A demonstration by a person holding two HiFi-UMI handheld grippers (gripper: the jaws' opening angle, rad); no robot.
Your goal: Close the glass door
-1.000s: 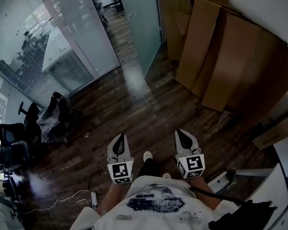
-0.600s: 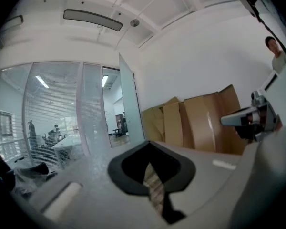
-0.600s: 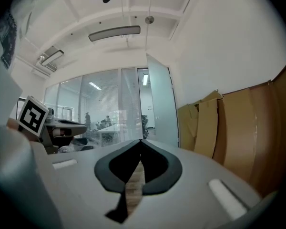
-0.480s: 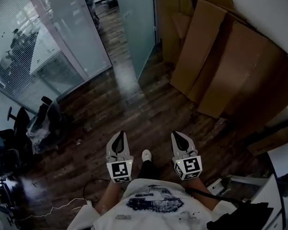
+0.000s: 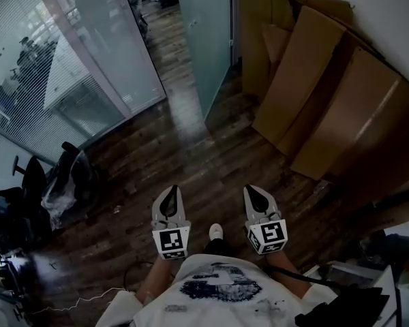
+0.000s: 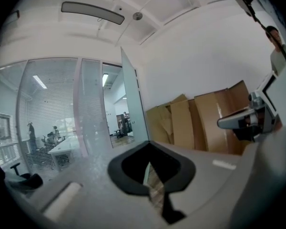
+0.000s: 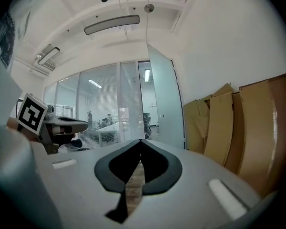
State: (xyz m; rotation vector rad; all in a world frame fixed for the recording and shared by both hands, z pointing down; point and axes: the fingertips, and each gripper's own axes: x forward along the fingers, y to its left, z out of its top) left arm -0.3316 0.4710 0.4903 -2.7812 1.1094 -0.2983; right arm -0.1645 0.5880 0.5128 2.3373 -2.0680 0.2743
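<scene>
Glass door [image 5: 208, 39] is up at the top centre of the head view, a frosted panel standing open, with its free edge pointing down into the room and the open doorway just to its left. Left of that gap is the glass partition [image 5: 88, 67] with blinds behind it, filling the upper left of the frame. A pile of cardboard sheets [image 5: 313, 94] leans on the wall at the upper right, just beside the door on that side. Both tools are down at the bottom centre, well apart from the door and not touching anything. The left hand-held gripper [image 5: 170, 192] has its jaws pressed together, and its own view shows only a thin slit with wooden floor [image 5: 191, 162] through it and nothing pinched. The right hand-held gripper [image 5: 255, 191] is the same deal: jaws together and empty, with the door standing ajar straight ahead in its view. They sit side by side, pointing up the frame toward the door, with the marker cubes at the near end. A white shoe [image 5: 216, 231] pokes out between them on the floor. Dark office chairs [image 5: 20, 189] are bunched at the left edge, and a thin cable [image 5: 75, 304] trails across the floor at the lower left.
</scene>
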